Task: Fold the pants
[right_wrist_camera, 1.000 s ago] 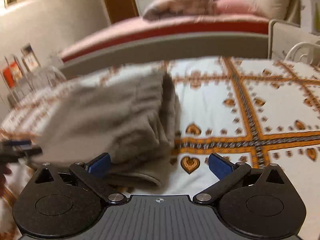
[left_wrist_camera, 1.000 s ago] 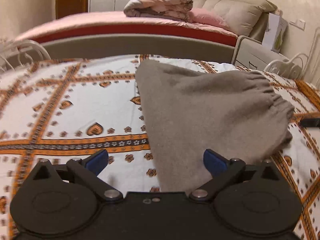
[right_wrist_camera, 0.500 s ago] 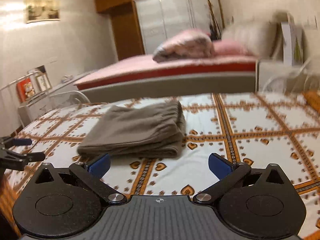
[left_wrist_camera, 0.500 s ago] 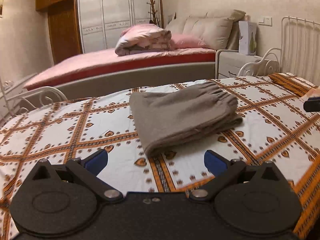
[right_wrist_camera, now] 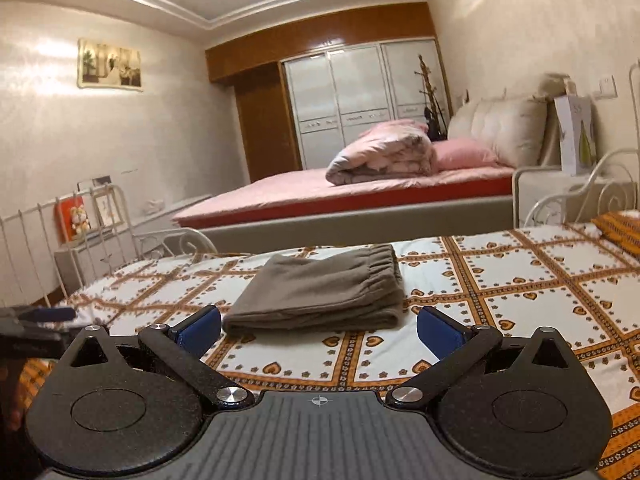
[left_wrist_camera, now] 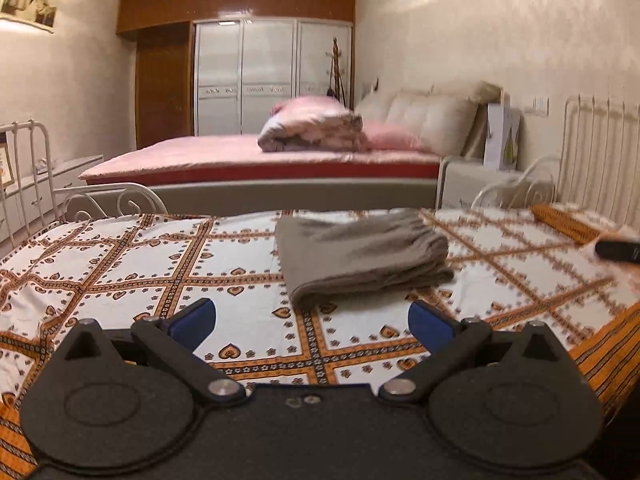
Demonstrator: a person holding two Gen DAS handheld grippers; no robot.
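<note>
Grey pants (left_wrist_camera: 360,256) lie folded into a flat stack on the patterned bedspread (left_wrist_camera: 140,264), elastic waistband toward the far right. My left gripper (left_wrist_camera: 312,320) is open, held back from the pants' near edge with nothing between its blue pads. In the right wrist view the same folded pants (right_wrist_camera: 324,296) sit just beyond my right gripper (right_wrist_camera: 319,327), which is open and holds nothing. The other gripper's tip shows at the far right edge (left_wrist_camera: 616,250) of the left wrist view and at the left edge (right_wrist_camera: 36,320) of the right wrist view.
A white metal bed frame (left_wrist_camera: 108,200) rims the patterned bed at left and right. Beyond it stands a pink bed (left_wrist_camera: 260,156) with a rolled quilt (left_wrist_camera: 312,130) and pillows. A white nightstand (left_wrist_camera: 476,180) sits at the right, a wardrobe (left_wrist_camera: 272,76) at the back.
Both grippers have pulled back and up from the pants, which now look smaller and farther away. The pants lie still in their folded stack.
</note>
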